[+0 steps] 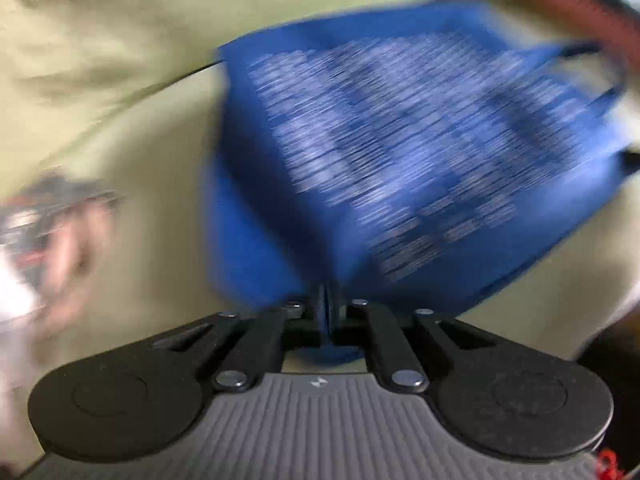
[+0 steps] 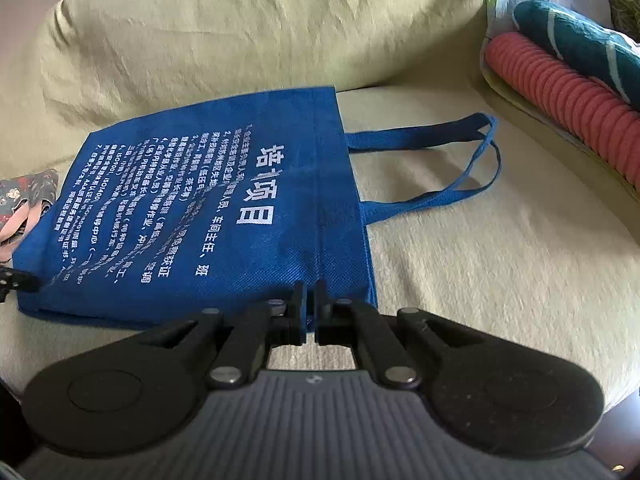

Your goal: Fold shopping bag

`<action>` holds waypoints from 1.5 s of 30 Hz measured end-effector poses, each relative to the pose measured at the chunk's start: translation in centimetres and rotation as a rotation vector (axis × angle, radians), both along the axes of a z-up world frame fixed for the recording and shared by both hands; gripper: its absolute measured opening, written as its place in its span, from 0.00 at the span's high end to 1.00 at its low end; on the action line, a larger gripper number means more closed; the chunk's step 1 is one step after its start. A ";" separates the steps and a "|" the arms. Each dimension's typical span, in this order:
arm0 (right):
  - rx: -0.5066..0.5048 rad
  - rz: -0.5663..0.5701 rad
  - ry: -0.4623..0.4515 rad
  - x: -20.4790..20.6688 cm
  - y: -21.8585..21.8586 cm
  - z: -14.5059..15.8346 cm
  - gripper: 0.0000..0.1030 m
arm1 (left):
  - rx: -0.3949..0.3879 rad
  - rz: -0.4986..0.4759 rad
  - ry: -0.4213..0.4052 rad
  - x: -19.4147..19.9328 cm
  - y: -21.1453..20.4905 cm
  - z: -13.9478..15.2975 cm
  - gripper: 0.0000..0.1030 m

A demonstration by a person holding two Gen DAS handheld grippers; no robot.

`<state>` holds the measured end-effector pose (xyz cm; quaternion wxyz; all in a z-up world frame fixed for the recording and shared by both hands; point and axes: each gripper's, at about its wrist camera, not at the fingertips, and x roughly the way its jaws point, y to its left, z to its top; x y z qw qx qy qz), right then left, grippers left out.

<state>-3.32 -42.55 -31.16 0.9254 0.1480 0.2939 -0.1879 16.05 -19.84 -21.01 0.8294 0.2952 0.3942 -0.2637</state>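
Note:
A blue shopping bag [image 2: 224,208] with white print lies flat on a pale green sofa seat [image 2: 480,260], its two handles [image 2: 460,160] spread to the right. My right gripper [image 2: 310,300] sits at the bag's near edge close to the handle end, shut on the fabric edge that shows between its fingers. In the left wrist view everything is motion-blurred. There the bag [image 1: 400,152] rises ahead of my left gripper [image 1: 326,312], which is shut on a fold of blue fabric. The left gripper's tip [image 2: 20,280] shows at the bag's far-left corner.
A patterned cloth item with pink straps [image 2: 28,196] lies by the bag's left end. A red ribbed roll [image 2: 560,92] and a teal cushion [image 2: 576,40] lie at the right. The sofa's back cushion [image 2: 240,20] rises behind the bag.

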 end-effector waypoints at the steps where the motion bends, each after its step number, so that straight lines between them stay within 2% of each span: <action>1: 0.000 0.000 0.001 0.0 0.0 0.0 1.00 | 0.014 0.035 0.004 0.1 0.5 0.3 0.94; 3: 0.001 -0.002 0.002 0.0 0.0 0.0 1.00 | 0.005 0.085 0.021 0.0 0.8 1.3 0.94; 7: 0.003 -0.007 0.010 0.1 0.0 0.2 1.00 | -0.022 0.123 -0.016 -1.2 0.4 4.2 0.93; 10: -0.001 -0.010 0.016 0.1 0.2 0.3 1.00 | -0.070 0.098 -0.021 -2.1 -0.6 5.9 0.79; 16: 0.002 -0.012 0.018 0.0 0.3 0.4 1.00 | -0.093 0.044 -0.027 -2.9 -2.7 6.5 0.79; 20: 0.008 -0.011 0.013 0.0 0.1 0.3 1.00 | -0.095 -0.003 -0.012 -3.3 -4.1 5.8 0.77; 22: 0.012 -0.009 0.011 -0.1 0.1 0.3 1.00 | -0.107 -0.043 -0.002 -3.4 -4.7 4.6 0.54; 23: 0.013 -0.008 0.010 -0.2 0.1 0.3 1.00 | -0.097 -0.063 0.014 -3.3 -5.1 3.5 0.50; 25: 0.023 -0.006 0.008 -0.3 0.0 0.3 1.00 | -0.044 -0.090 0.046 -3.2 -5.6 1.2 0.48; 28: 0.034 -0.002 0.009 -0.5 -0.1 0.4 1.00 | -0.085 -0.199 0.047 -3.0 -5.5 1.8 0.49; 31: 0.042 0.008 0.004 -0.7 -0.2 0.3 0.99 | -0.124 -0.330 0.024 -1.2 -6.9 4.9 0.49; 33: 0.060 0.012 0.004 -0.7 -0.4 0.4 0.99 | -0.142 -0.413 -0.005 1.2 -8.8 7.2 0.47; 36: 0.092 0.028 0.014 -0.4 -1.1 0.6 0.99 | -0.123 -0.524 -0.021 6.5 -12.8 9.3 0.44; 40: 0.129 0.046 0.024 0.0 -2.0 0.9 0.99 | -0.078 -0.658 0.094 12.9 -19.3 9.4 0.43; 45: 0.134 0.063 0.039 0.3 -2.2 0.9 0.99 | 0.023 -0.832 0.248 17.5 -26.4 6.8 0.42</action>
